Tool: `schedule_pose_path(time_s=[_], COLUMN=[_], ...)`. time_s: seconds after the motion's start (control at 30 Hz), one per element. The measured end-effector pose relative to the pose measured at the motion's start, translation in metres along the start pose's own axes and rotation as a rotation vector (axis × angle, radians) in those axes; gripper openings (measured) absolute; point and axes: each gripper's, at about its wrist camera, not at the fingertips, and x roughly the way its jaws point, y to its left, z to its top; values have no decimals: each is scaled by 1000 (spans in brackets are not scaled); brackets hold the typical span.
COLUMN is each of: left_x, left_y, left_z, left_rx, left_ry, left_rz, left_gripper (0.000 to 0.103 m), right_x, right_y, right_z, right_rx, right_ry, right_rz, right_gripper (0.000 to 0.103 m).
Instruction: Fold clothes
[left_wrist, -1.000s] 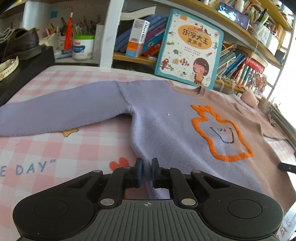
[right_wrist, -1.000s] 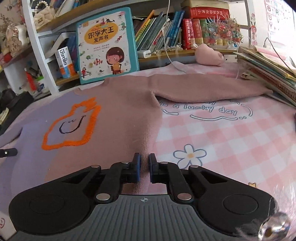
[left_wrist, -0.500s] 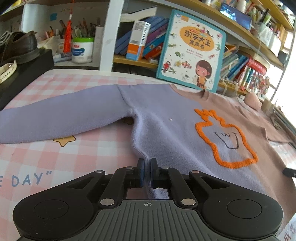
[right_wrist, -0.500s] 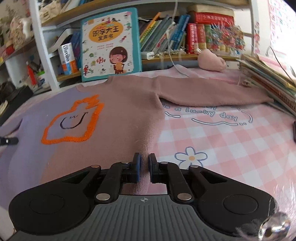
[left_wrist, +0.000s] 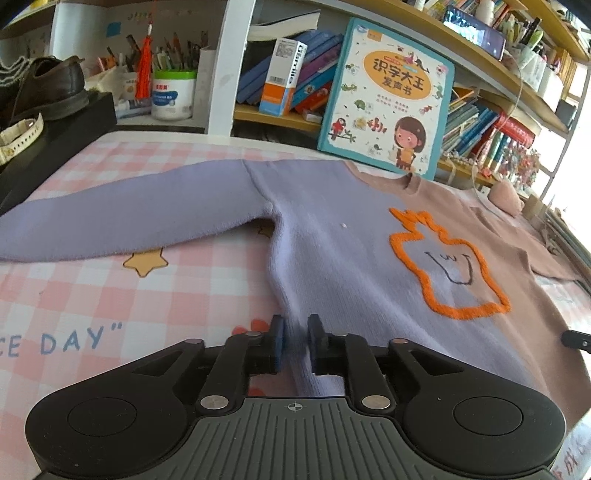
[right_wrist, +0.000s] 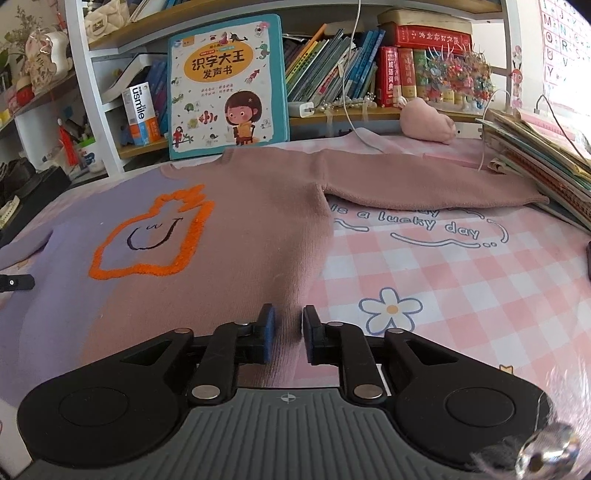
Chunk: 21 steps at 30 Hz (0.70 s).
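Left wrist view showed the left gripper (left_wrist: 294, 338) opening, its pads parted around the lilac hem of the two-tone lilac-and-pink knitted sweater (left_wrist: 332, 258), which lay flat on the pink checked tablecloth (left_wrist: 110, 302). The right gripper (right_wrist: 284, 334) was likewise opening over the pink hem, gripping nothing.

The pink-and-white checked cloth (left_wrist: 92, 295) on the tabletop carries blue lettering: "CE DAY"" in the left wrist view, "is a lucky day" in outlined script (right_wrist: 410, 221) in the right wrist view. The teal-bordered children's picture book (right_wrist: 227, 86) propped against the shelf bears "识字大王 发声书" on its orange oval. A white-and-orange carton (right_wrist: 142, 114) on the shelf reads "usmile"; the red book spines (right_wrist: 397, 75) and the letter chart (right_wrist: 561, 40) at far right are too small to read reliably.
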Motion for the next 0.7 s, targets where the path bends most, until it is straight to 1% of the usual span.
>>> schedule_pose_path(time_s=[0.13,0.17,0.27,0.4,0.53,0.7], left_x=[-4,-4,-5,-5,-4,-3], left_y=[-6,-8,-12,-14,-10,-9], left_z=[-5,-6,-6,-7,-6,-5], left_rx=[31,36,36,42,24,28], left_ry=[0,-1,1,3,2,3], left_rz=[8,10,6,6,0,3], left_gripper=[19,15,9,9,8,9], right_x=[0,0,0,2,4,3], right_y=[0,0,1,-2,-5,2], right_z=[-3,-4,-4,-4,-3,-3], right_rx=[14,15,10,28,52,9], right_ry=[7,6,1,-11,-13,-7], right_rz=[15,16,17,19,25,10], right_gripper=[18,18,16,16,15,16])
